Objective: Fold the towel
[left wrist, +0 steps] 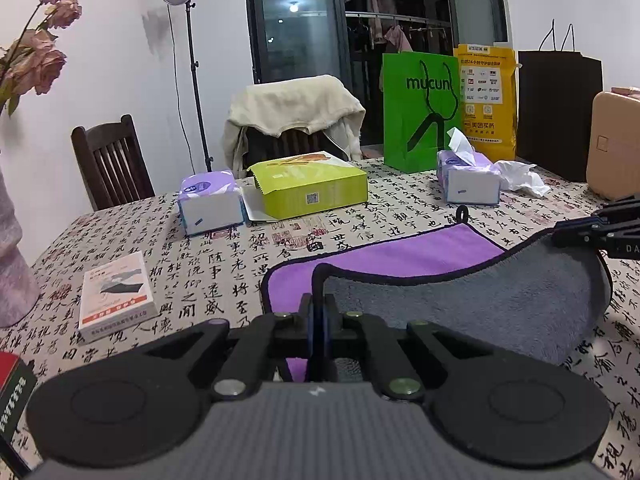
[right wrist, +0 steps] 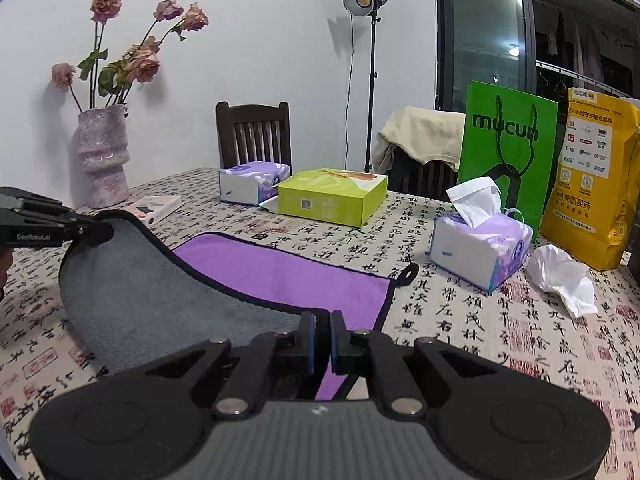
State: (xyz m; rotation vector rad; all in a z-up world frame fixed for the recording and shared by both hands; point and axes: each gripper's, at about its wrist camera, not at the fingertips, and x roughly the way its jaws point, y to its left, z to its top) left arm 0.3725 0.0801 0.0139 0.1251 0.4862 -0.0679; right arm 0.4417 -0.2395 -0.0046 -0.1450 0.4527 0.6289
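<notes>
The towel (left wrist: 400, 254) is purple on one face, grey on the other, with a black hem; it lies on the calligraphy tablecloth. Its near edge is lifted, so the grey underside (left wrist: 480, 296) curves up over the purple part. My left gripper (left wrist: 319, 300) is shut on the near left corner of the towel. My right gripper (right wrist: 322, 332) is shut on the near right corner; it also shows at the right of the left wrist view (left wrist: 560, 236). The left gripper shows at the left of the right wrist view (right wrist: 104, 232). The towel (right wrist: 280, 276) has a hanging loop (right wrist: 409, 272) at its far right corner.
Behind the towel stand a lime box (left wrist: 308, 188), two tissue packs (left wrist: 210, 202) (left wrist: 466, 178), a crumpled tissue (right wrist: 564, 280), green (left wrist: 420, 110), yellow and black bags. A white booklet (left wrist: 116, 294) lies left. A vase of roses (right wrist: 103, 156) stands at the far left corner.
</notes>
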